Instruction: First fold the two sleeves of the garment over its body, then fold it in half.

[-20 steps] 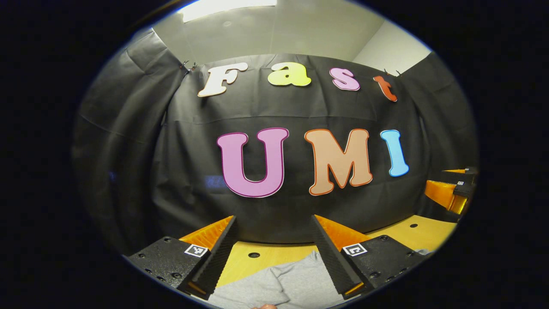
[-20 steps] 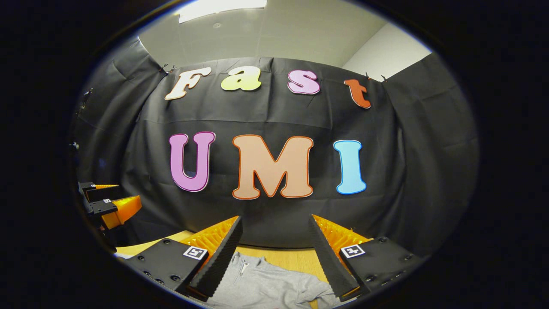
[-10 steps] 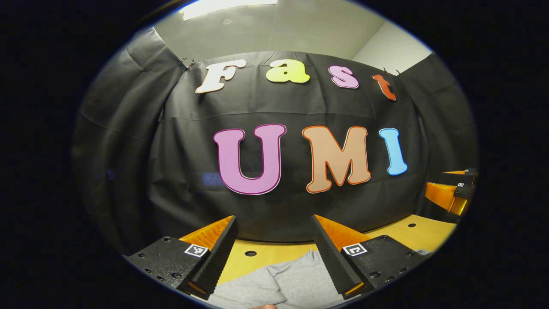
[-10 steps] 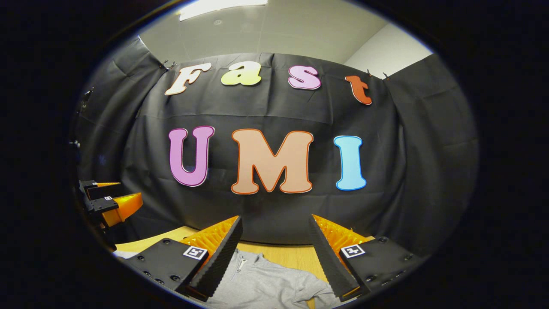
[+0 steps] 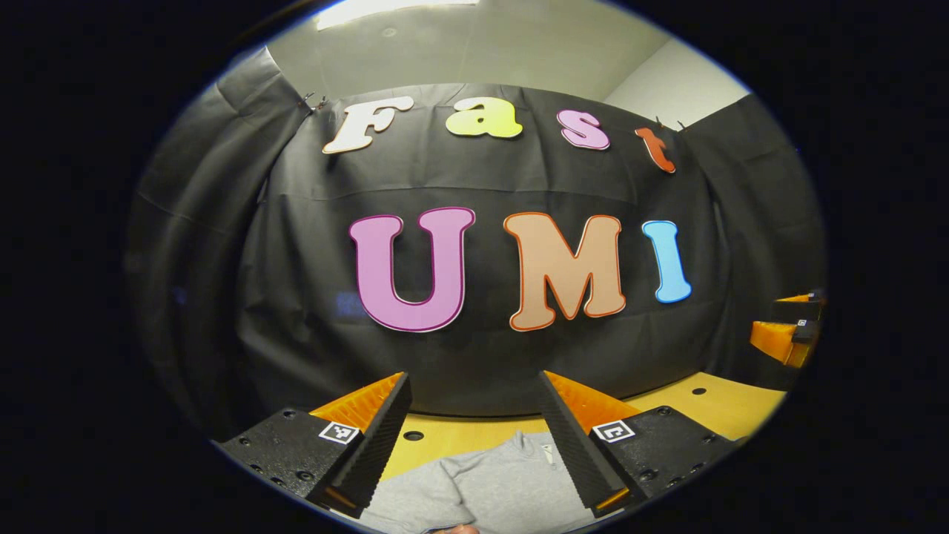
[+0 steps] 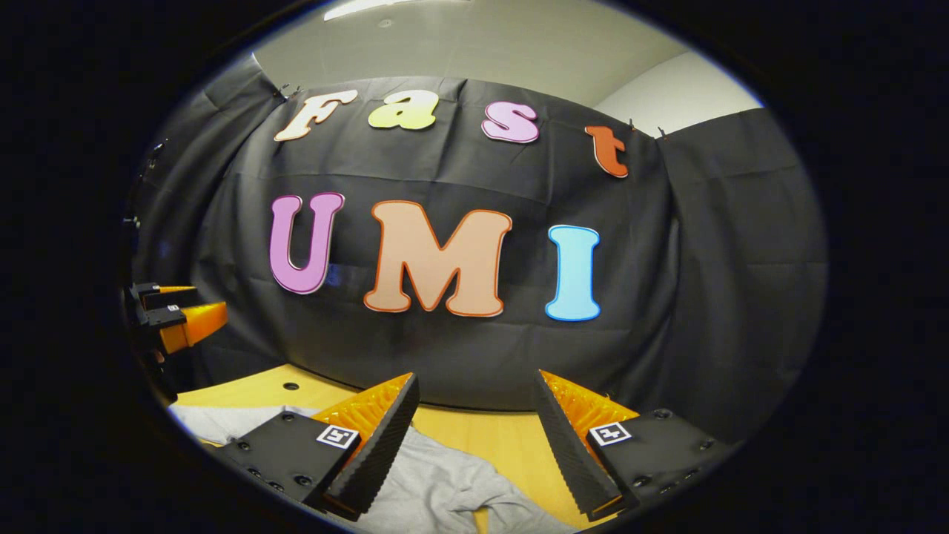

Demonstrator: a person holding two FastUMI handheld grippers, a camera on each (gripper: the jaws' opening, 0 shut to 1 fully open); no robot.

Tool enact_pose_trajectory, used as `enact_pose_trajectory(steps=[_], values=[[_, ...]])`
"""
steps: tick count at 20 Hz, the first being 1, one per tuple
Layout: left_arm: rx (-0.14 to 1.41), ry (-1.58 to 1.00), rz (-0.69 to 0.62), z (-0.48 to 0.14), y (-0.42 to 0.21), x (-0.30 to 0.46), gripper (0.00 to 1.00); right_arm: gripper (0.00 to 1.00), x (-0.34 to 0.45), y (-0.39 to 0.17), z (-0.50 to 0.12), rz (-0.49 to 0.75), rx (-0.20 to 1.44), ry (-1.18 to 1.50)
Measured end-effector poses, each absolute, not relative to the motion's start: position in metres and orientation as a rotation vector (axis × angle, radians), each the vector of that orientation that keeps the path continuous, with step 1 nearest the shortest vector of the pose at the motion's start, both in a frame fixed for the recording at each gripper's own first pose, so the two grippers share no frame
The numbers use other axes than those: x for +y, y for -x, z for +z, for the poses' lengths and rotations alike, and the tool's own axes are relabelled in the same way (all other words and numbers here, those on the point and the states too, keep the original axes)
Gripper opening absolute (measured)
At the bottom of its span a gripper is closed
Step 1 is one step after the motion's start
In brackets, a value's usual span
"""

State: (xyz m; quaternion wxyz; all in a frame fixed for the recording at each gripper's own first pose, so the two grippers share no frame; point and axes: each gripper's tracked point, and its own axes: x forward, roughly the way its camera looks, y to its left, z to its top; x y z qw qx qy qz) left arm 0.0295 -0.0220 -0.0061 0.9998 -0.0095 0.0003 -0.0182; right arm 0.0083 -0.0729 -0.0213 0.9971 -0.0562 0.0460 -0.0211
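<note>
Wooden table (image 5: 723,404) – grey garment (image 5: 497,486) lying on top.

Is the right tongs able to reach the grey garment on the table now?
Probably yes: the right tongs are open above the garment on the table, with nothing between them.

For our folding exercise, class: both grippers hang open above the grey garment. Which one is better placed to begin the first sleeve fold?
Probably the right gripper: a loose sleeve of the garment trails just below its open jaws. The left gripper faces the collar and body instead.
</note>
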Motion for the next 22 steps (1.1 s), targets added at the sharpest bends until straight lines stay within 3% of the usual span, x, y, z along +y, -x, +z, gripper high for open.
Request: enact_pose_trajectory(steps=[12, 22], values=[[0.021, 0.031, -0.111, -0.010, -0.033, -0.066, 0.98, 0.98, -0.196, 0.062, -0.108, -0.147, 0.387, 0.194], [0.039, 0.039, -0.164, -0.019, -0.032, -0.101, 0.98, 0.98, -0.246, 0.139, -0.186, -0.188, 0.636, 0.185]])
